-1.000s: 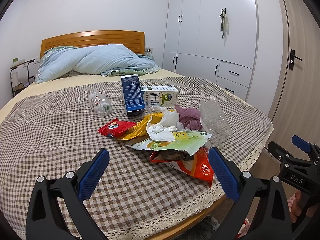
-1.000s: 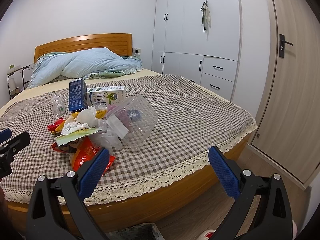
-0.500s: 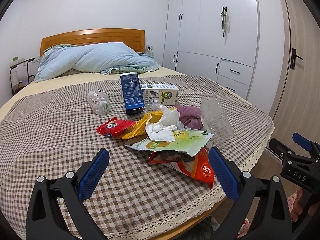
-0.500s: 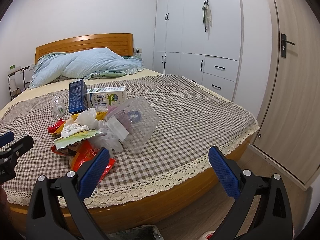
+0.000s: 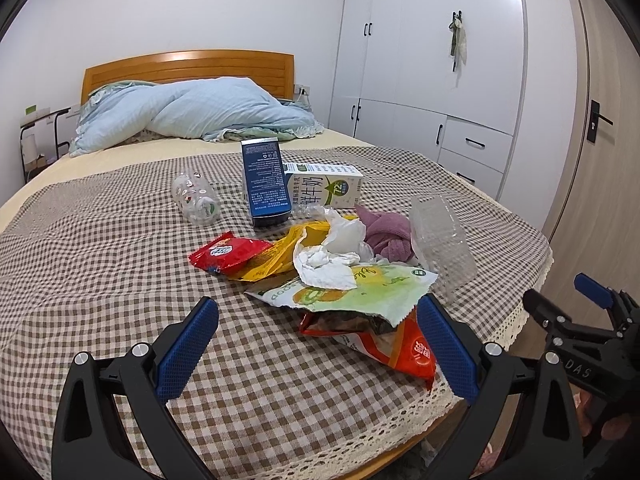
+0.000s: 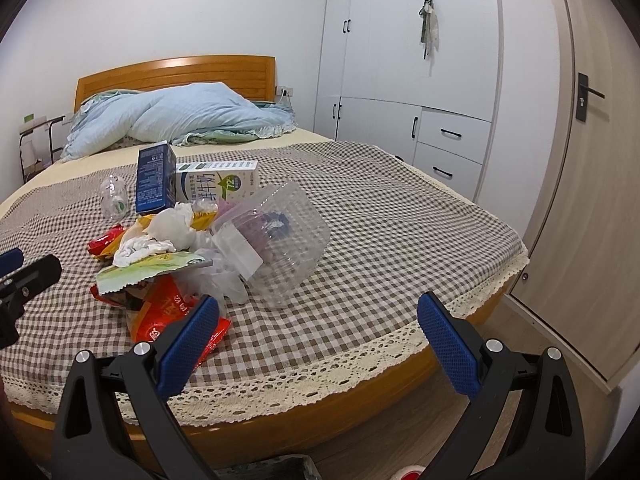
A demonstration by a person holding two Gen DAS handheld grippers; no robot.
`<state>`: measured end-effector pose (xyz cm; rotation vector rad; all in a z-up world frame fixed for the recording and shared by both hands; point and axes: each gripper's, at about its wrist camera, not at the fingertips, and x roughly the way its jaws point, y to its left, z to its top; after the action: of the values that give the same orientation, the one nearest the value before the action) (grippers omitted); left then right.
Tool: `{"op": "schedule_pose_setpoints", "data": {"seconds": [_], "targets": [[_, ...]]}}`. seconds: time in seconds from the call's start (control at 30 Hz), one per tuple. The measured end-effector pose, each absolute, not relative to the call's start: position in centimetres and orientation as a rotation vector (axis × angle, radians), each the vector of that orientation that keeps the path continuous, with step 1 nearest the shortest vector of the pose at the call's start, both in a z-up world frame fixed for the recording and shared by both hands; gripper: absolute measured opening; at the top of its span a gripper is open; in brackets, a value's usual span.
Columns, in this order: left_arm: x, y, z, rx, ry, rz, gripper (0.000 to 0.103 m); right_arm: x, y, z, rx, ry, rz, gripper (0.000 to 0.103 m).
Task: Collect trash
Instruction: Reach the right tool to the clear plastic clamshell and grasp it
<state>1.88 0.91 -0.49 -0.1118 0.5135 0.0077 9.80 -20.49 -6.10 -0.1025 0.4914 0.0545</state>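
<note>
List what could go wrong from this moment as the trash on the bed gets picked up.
1. The red-orange foil snack bag lies at the lace-edged end of the checked bedspread; a clumsy grab could push it off.
2. The crumpled white tissue rests on the green-yellow wrapper, so lifting the wrapper may spill it.
3. The clear plastic clamshell box leans on the pile and looks slippery for the open right tongs.

Brown-and-white check under a bright litter.
Checked bedspread (image 5: 100,264), cream lace hem; on it red wrapper (image 5: 228,250), yellow wrapper (image 5: 276,258), green-and-white packet (image 5: 360,290), white tissue (image 5: 328,264), mauve cloth (image 5: 386,236), dark blue carton (image 5: 264,178), clear bottle (image 5: 194,198); blue-padded black claws.
</note>
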Motion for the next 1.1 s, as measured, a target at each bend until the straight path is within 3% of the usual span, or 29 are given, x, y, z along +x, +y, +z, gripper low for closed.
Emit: {"op": "schedule_pose_setpoints", "data": {"seconds": [1.1], "targets": [[8.1,3.1,-1.1,-0.168,0.547,0.064,0.096,16.7,-18.0,-8.5,-0.197,0.486,0.102,0.095]]}}
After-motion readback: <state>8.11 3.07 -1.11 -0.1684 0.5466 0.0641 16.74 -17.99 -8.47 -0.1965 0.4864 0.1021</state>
